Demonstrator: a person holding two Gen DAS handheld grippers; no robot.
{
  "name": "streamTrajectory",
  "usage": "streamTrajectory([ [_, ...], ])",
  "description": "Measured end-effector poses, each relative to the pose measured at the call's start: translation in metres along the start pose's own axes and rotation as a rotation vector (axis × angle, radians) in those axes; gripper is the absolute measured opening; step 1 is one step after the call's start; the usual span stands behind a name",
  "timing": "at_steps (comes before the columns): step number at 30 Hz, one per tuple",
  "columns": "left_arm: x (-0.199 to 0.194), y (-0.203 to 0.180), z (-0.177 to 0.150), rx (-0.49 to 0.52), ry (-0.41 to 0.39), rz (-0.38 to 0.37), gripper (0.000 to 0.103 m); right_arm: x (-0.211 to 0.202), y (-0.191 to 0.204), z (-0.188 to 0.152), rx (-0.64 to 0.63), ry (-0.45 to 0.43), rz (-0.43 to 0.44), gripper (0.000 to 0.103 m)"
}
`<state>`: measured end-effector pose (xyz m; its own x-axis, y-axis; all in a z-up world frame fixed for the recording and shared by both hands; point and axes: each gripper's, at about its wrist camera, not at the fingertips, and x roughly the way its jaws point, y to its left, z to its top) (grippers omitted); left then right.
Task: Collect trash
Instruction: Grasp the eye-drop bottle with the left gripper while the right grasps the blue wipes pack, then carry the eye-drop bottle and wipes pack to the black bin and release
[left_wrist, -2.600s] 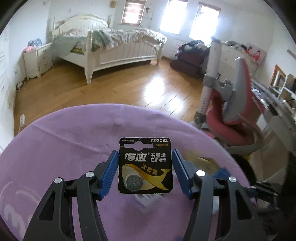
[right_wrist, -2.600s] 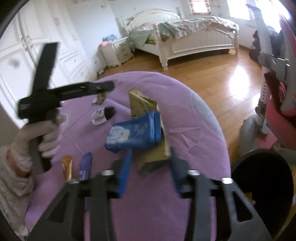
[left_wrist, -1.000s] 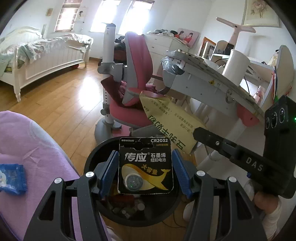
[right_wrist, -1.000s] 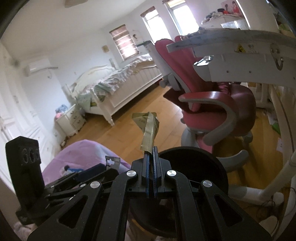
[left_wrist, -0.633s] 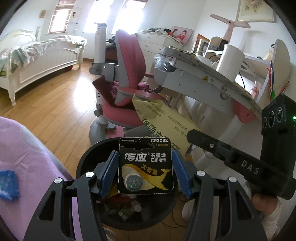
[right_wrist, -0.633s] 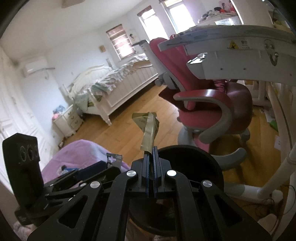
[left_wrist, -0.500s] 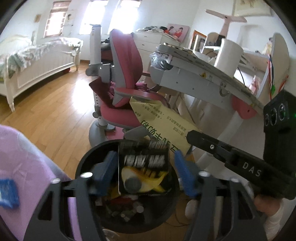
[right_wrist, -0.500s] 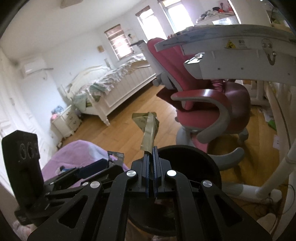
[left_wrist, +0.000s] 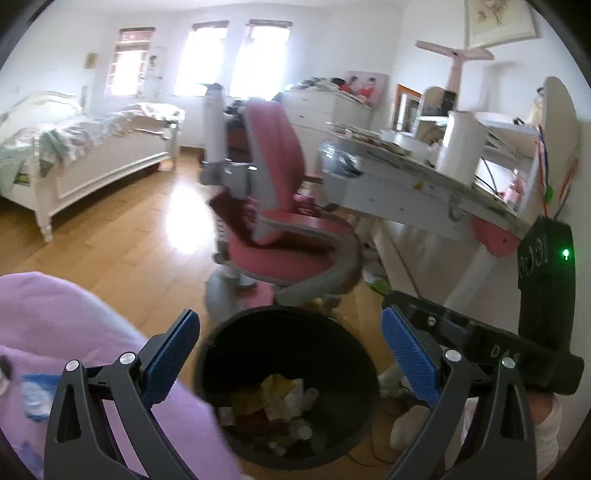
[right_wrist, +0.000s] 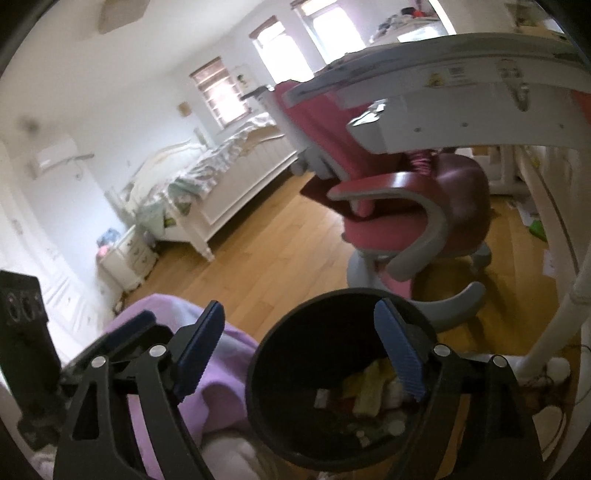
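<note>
Black bin (left_wrist: 286, 341), two grippers agape

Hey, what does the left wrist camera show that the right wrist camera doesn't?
Only the left wrist view shows the blue packet on the purple tablecloth and the desk's white roll. Only the right wrist view shows the white nightstand and wall air conditioner. Both show the black trash bin holding trash, the pink chair, the bed, and both tongs, left and right, open and empty.
</note>
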<state>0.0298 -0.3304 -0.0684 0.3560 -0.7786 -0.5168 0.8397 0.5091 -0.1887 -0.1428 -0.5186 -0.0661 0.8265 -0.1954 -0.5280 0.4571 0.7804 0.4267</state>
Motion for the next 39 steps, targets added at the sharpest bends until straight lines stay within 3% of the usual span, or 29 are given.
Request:
streamTrajectory([
  [8, -0.047, 0.083, -0.006, -0.079, 0.006, 0.216, 0.098, 0.022, 0.037, -0.006, -0.061, 0.057, 0.085, 0.086],
  [12, -0.070, 0.133, -0.015, -0.091, 0.025, 0.314, 0.098, 0.038, 0.074, -0.013, -0.143, 0.117, 0.157, 0.086],
  [16, -0.076, 0.174, -0.028, -0.045, 0.119, 0.394, 0.097, 0.059, 0.134, -0.031, -0.351, 0.222, 0.257, 0.085],
  [18, -0.074, 0.189, -0.036, 0.000, 0.169, 0.422, 0.097, 0.071, 0.171, -0.046, -0.521, 0.269, 0.285, 0.085],
  [22, -0.065, 0.210, -0.047, 0.043, 0.248, 0.436, 0.079, 0.097, 0.225, -0.072, -0.743, 0.325, 0.354, 0.085],
  [29, -0.055, 0.238, -0.057, 0.024, 0.306, 0.407, 0.073, 0.152, 0.277, -0.096, -0.932, 0.449, 0.386, 0.085],
  [33, -0.055, 0.248, -0.054, 0.000, 0.307, 0.380, 0.062, 0.183, 0.281, -0.097, -0.950, 0.499, 0.367, 0.082],
  [35, -0.049, 0.252, -0.052, -0.016, 0.330, 0.365, 0.051, 0.193, 0.283, -0.094, -0.935, 0.525, 0.370, 0.078],
  [39, -0.048, 0.252, -0.051, -0.007, 0.328, 0.359, 0.043, 0.208, 0.282, -0.091, -0.905, 0.565, 0.356, 0.060],
])
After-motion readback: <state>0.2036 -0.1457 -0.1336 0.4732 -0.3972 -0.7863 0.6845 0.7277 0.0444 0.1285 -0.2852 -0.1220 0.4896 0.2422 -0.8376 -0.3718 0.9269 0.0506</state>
